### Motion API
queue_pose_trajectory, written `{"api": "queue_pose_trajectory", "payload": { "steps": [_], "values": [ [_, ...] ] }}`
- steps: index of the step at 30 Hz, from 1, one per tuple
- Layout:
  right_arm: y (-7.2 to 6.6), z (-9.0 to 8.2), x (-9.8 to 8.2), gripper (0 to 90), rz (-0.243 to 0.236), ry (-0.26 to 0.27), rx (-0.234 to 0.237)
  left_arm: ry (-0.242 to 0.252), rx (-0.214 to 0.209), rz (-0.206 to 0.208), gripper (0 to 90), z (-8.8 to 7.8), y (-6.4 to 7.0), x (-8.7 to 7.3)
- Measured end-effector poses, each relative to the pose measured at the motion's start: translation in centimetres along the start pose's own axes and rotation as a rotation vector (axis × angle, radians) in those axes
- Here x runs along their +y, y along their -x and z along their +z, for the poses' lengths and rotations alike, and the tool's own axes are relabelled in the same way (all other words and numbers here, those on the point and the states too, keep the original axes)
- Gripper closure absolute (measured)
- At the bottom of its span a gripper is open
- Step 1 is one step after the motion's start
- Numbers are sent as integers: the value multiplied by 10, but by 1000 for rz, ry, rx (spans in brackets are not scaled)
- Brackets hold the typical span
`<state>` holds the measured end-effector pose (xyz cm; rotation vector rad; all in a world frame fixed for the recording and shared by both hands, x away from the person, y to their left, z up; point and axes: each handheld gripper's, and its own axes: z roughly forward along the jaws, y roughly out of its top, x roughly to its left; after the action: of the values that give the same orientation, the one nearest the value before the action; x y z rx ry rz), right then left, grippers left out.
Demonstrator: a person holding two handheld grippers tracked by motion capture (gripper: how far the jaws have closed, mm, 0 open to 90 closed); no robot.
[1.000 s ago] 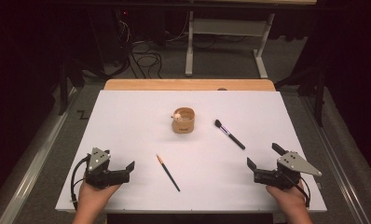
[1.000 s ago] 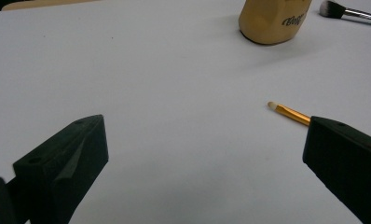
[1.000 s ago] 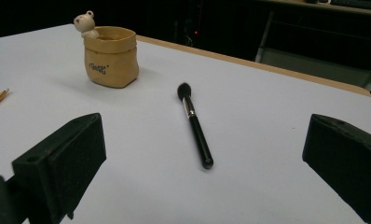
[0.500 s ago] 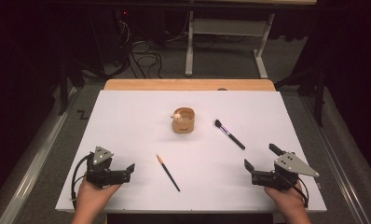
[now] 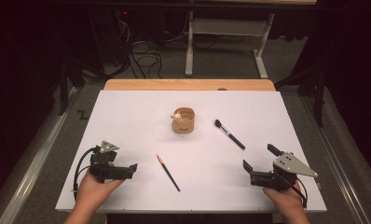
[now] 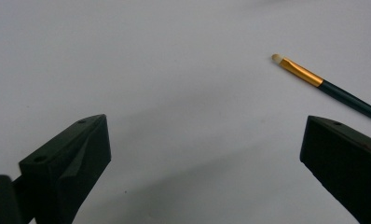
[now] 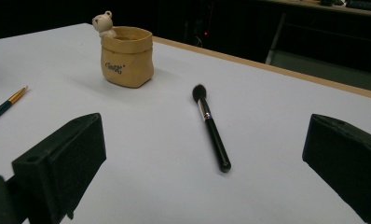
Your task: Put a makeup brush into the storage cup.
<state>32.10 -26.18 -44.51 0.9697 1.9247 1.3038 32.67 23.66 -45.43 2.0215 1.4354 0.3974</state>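
A tan pot (image 5: 183,120) with a small bear figure on its rim stands mid-table; it also shows upright in the right gripper view (image 7: 127,56). A black makeup brush (image 5: 230,134) (image 7: 210,126) lies to the right of the pot. A thin brush with a gold ferrule (image 5: 168,172) (image 6: 323,84) (image 7: 5,106) lies nearer the front. My left gripper (image 5: 127,170) (image 6: 204,126) is open and empty at the front left, pointing towards the thin brush. My right gripper (image 5: 259,157) (image 7: 204,119) is open and empty at the front right, facing the makeup brush and the pot.
The white tabletop (image 5: 127,116) has a wooden strip (image 5: 188,84) along its far edge. Beyond it are a dark floor, cables (image 5: 141,58) and white table legs (image 5: 189,46). Each gripper is held by a hand near the front edge.
My right gripper has drifted slightly left. The left one has barely shifted. The pot and both brushes lie where they were.
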Motion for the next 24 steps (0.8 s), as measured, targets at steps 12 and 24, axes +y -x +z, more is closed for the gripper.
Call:
{"api": "queue_pose_trajectory", "payload": {
  "steps": [12, 24],
  "values": [
    [1, -1, 0, 3, 6, -1, -8, -165, 7, -33, 45, 1, -3, 16],
    [6, -1, 0, 3, 18, 6, -7, -243, -27, -103, 66, 3, -5, 32]
  ]
}}
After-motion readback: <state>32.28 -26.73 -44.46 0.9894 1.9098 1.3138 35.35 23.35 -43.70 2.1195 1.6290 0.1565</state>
